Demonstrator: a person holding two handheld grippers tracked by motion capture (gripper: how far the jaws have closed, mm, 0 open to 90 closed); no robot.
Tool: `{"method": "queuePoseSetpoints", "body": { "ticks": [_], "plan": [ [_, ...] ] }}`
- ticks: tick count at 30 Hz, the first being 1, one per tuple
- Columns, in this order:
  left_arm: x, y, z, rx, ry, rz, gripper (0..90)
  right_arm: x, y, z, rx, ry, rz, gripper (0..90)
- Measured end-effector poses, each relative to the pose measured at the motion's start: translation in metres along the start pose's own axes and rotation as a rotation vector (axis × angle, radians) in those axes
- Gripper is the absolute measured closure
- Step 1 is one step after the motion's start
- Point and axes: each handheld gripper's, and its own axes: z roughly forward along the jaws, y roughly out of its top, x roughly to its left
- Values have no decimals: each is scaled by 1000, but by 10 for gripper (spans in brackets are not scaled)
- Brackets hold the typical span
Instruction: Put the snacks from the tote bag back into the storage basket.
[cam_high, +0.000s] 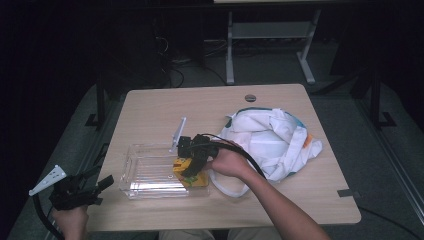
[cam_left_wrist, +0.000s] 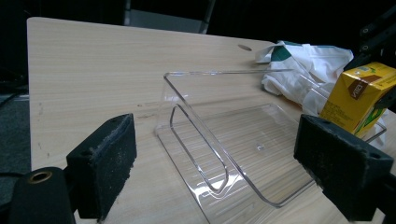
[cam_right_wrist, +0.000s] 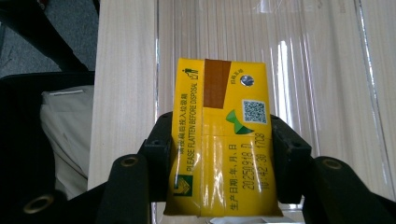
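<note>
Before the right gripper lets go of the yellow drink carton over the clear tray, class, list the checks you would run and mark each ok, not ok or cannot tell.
1. Right gripper has the yellow drink carton between both jaws: ok.
2. Carton is over the clear tray, at its right end: ok.
3. Carton already rests on the tray floor: cannot tell.
4. Tray floor where it shows through is free of other items: ok.
5. Left gripper is open and off the table's left edge, apart from the tray: ok.
6. White bag lies beside the tray, not over it: ok.
</note>
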Motion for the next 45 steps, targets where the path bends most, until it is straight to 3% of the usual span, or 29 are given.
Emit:
{"method": "queuePoseSetpoints", "body": {
  "ticks": [27, 45],
  "plan": [
    [1, 0, 0, -4, 1, -5, 127, 0, -5, 16, 18, 33, 15, 508],
    [0, 0, 0, -6, 2, -4, 127, -3, -13, 14, 24, 50, 21, 502]
  ]
}}
